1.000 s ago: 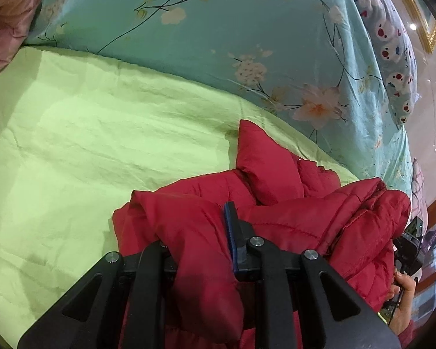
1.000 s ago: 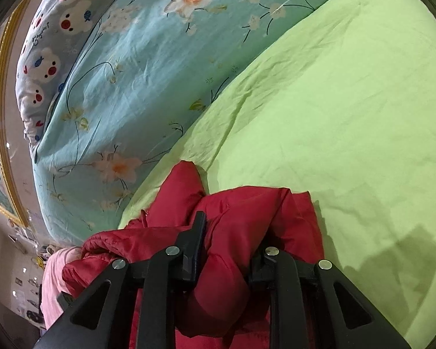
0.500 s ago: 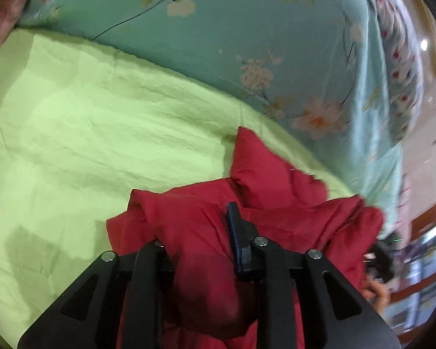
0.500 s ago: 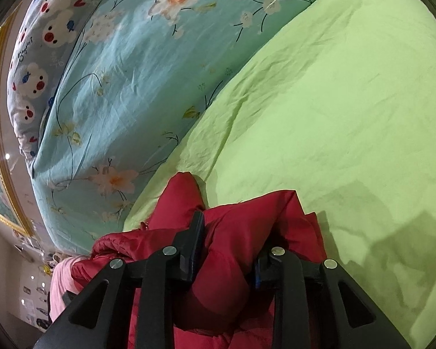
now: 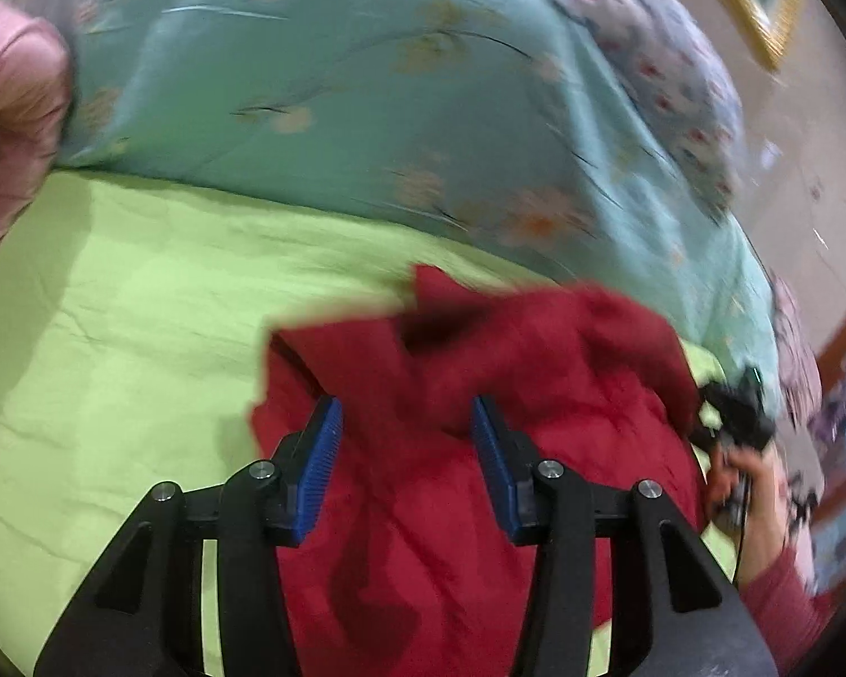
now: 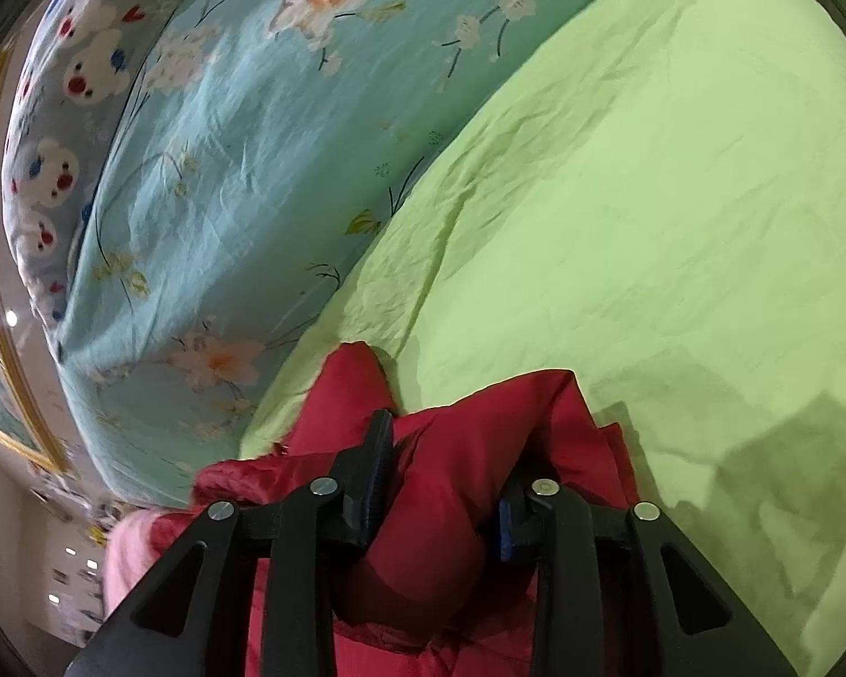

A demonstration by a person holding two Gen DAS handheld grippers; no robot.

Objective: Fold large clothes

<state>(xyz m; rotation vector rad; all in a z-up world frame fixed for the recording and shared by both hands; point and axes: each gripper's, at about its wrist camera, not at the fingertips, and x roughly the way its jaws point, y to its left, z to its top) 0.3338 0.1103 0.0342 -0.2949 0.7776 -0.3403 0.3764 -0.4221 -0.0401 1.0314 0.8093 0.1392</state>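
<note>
Lying under left tongs (image 5: 406, 454) | red jacket (image 5: 479, 508) | between right tongs (image 6: 440, 485)

I see a big bed with a light green sheet (image 6: 677, 237) spread over it, a bit wrinkled. Far behind the sheet lies a puffy blue quilt (image 6: 237, 158) with flowers and thin dark twigs drawn on it. Past that is a pale cover with little white bears (image 6: 67, 84) on it. A gold frame (image 5: 761, 5) hangs on the pale wall (image 5: 806, 130) far off to my right. Small bright lights (image 6: 73, 564) shine low at the left edge of my right view.
</note>
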